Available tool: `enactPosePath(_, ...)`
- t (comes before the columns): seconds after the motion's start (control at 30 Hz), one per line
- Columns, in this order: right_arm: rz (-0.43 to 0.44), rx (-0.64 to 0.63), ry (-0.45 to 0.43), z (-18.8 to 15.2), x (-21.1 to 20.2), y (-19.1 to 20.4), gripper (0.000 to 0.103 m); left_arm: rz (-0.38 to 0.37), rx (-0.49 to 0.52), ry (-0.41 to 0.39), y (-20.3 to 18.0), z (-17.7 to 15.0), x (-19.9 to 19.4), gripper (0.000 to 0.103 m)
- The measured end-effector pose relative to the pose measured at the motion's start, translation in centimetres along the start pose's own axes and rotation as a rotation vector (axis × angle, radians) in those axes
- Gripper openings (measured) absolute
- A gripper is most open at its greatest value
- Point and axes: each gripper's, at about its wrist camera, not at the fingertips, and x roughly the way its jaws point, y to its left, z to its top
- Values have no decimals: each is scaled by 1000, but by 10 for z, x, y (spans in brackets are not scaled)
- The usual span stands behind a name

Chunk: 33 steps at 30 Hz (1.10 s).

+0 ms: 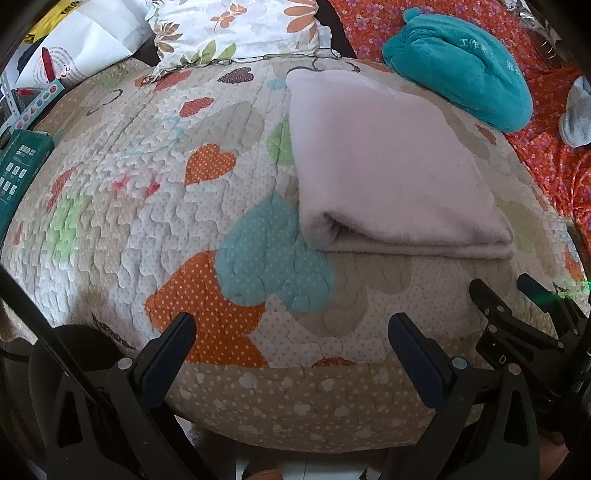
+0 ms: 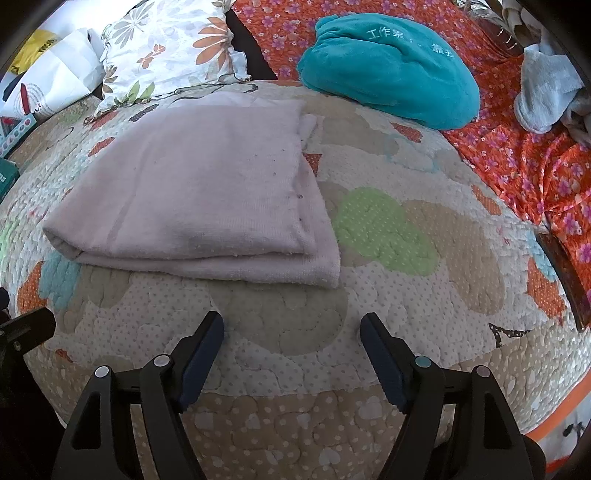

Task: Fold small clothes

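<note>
Lying folded on quilt (image 2: 406, 332), pink towel (image 2: 199, 192), left gripper (image 1: 291, 332) and right gripper (image 2: 291, 328) spread, empty

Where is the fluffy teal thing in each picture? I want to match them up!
Left wrist view: the teal plush bundle is at the top right, beyond the far right corner of the folded pink cloth.
Right wrist view: the teal plush bundle is at the top, right of centre, beyond and to the right of the folded pink cloth.
Shared landmark: the flowered pillow at the top of both views.
</note>
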Motion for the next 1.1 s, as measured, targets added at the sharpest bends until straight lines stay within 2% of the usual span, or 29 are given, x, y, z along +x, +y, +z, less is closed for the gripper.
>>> enactPosePath(0.2, -17, -7, 6, 1, 2, -1, 87, 24, 34, 1, -9, -3, 1, 103)
enactPosePath(0.73, -8, 1, 5, -1, -2, -2, 87, 54, 73, 13, -22, -9, 1, 103)
enactPosePath(0.97, 4, 54, -90, 3, -23, -13, 87, 96, 93, -21, -26, -9, -5, 103)
enactPosePath(1.1, 8, 72, -88, 3, -23, -17, 88, 135, 99, -32, -27, -9, -7, 103)
